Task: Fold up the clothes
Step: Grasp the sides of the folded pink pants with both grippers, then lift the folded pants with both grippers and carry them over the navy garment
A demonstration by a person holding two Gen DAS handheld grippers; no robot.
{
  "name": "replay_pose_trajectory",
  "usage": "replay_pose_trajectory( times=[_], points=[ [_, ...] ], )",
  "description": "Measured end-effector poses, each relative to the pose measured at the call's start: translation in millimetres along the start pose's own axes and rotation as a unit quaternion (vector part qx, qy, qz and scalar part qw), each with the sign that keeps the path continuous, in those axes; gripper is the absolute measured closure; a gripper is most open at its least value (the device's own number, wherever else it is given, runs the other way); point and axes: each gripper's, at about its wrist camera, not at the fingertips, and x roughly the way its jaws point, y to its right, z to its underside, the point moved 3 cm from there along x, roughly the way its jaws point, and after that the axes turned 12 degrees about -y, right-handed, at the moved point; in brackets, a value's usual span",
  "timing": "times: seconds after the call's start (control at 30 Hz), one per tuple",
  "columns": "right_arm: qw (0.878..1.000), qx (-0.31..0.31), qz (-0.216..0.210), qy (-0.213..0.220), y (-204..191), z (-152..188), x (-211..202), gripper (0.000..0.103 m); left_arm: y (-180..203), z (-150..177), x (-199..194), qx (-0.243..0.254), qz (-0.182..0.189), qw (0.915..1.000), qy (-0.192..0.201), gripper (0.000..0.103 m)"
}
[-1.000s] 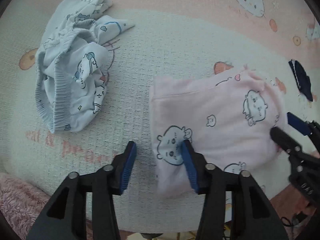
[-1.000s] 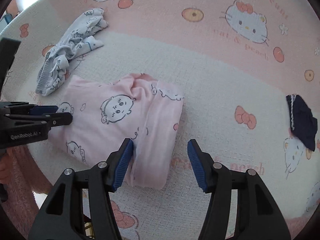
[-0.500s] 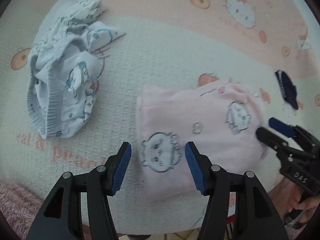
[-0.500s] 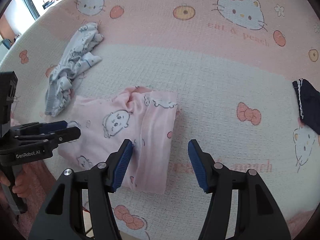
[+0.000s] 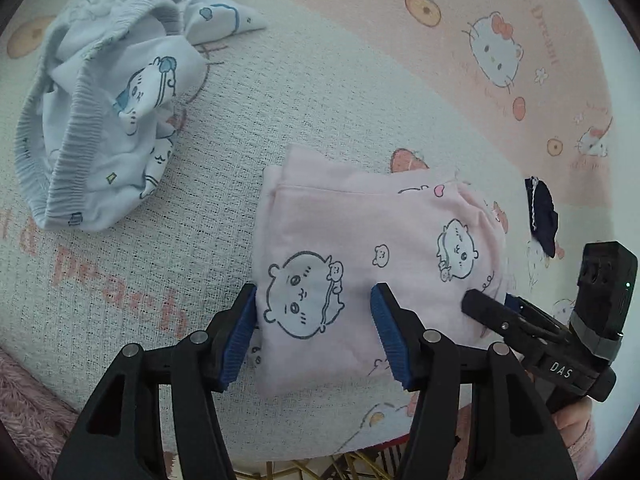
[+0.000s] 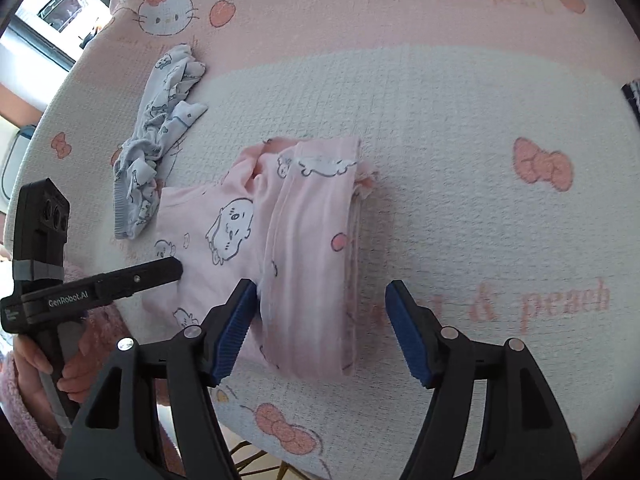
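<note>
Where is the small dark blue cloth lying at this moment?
In the left wrist view, the dark blue cloth lies at the right on the blanket, beyond the pink garment.

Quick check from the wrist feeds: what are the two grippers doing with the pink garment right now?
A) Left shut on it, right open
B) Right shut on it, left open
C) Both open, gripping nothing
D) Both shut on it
C: the left gripper and the right gripper both show spread jaws, with the pink garment lying loose on the blanket between their pads.
</note>
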Motion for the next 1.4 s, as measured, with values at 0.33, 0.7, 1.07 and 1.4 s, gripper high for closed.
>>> replay_pose_trajectory(
  times=[0.33, 0.7, 1.07, 1.4],
  points=[
    [0.999, 0.006, -0.04, -0.009, -10, 0, 13, 0.053, -3, 4, 2, -0.016, 0.002, 0.9999, 0.006, 0.077],
    [1.0, -0.004, 0.008, -0.004, -28, 0, 9, 0.061, 47, 24, -14, 0.081, -0.057, 0.9944, 0.037, 0.077],
    [0.996, 0.062, -0.012, 0.058, 8, 19, -83, 0.063, 150, 8, -26, 0.168, -0.041, 0.9841, 0.041, 0.084],
    [0.986, 0.088, -0.008, 0.141, 81, 28, -185, 0.064, 301, -8, -9, 0.26, -0.009, 0.9652, 0.03, 0.084]
  ],
)
